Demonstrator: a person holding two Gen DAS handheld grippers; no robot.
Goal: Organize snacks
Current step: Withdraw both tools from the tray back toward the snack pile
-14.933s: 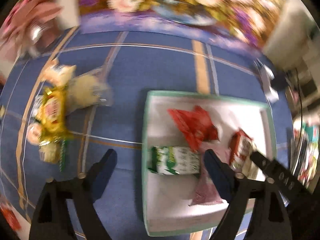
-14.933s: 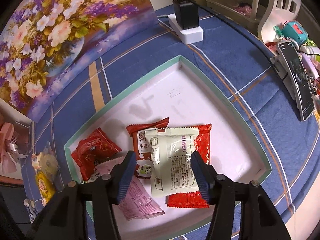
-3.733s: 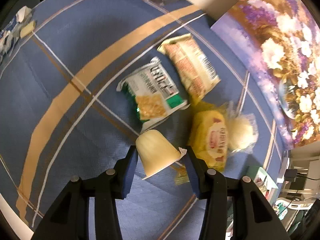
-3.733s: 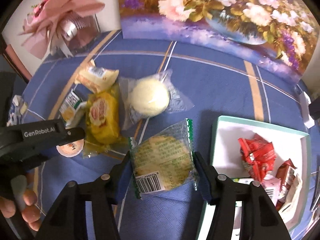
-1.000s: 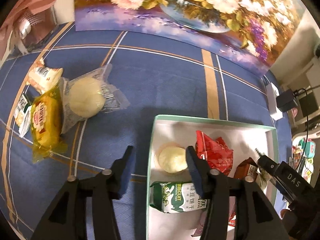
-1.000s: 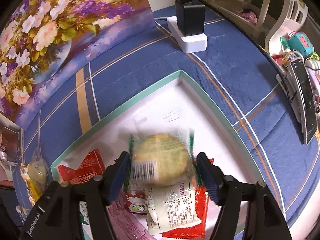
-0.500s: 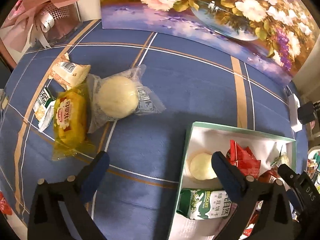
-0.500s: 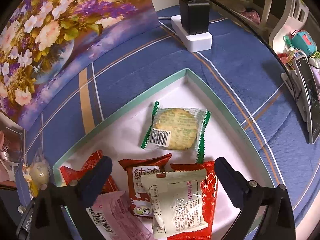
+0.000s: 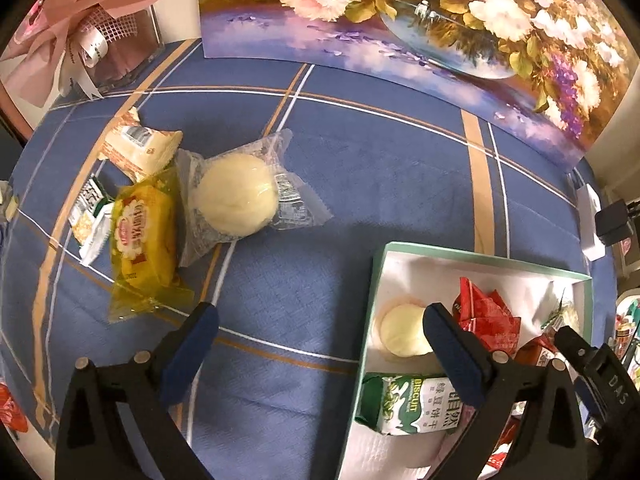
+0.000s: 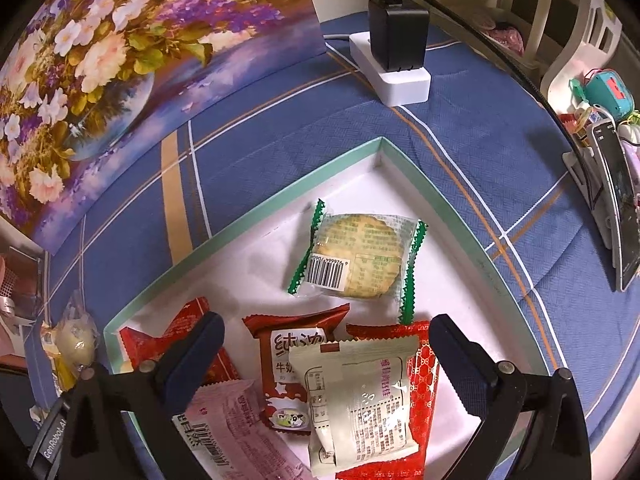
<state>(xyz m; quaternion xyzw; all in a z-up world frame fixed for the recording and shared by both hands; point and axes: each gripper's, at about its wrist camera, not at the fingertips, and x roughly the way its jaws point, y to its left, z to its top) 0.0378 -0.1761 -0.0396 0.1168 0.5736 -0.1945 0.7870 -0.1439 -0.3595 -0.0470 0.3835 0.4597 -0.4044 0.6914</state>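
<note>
A white tray with a green rim (image 9: pixel 480 253) (image 10: pixel 340 164) lies on the blue cloth. It holds a pale jelly cup (image 9: pixel 402 330), a green biscuit pack (image 9: pixel 416 404), red packets (image 9: pixel 486 314) and a round cracker in clear wrap (image 10: pixel 358 254). My left gripper (image 9: pixel 316 326) is open and empty over the cloth at the tray's left edge. My right gripper (image 10: pixel 324 338) is open and empty above the tray's packets (image 10: pixel 356 396). Loose on the cloth at left lie a wrapped white bun (image 9: pixel 236 196), a yellow cake pack (image 9: pixel 142 236), a cream pack (image 9: pixel 138 148) and a green-white pack (image 9: pixel 90 216).
A flower painting (image 9: pixel 400 8) stands along the back. A pink ribbon gift box (image 9: pixel 92 36) is at back left. A white power strip with a black charger (image 10: pixel 396 56) lies behind the tray. A phone on a stand (image 10: pixel 616 196) and clutter are at right.
The right gripper let go of the round cracker, which now lies in the tray. The left gripper opened wide, leaving the jelly cup in the tray, and drew back toward the loose snacks.
</note>
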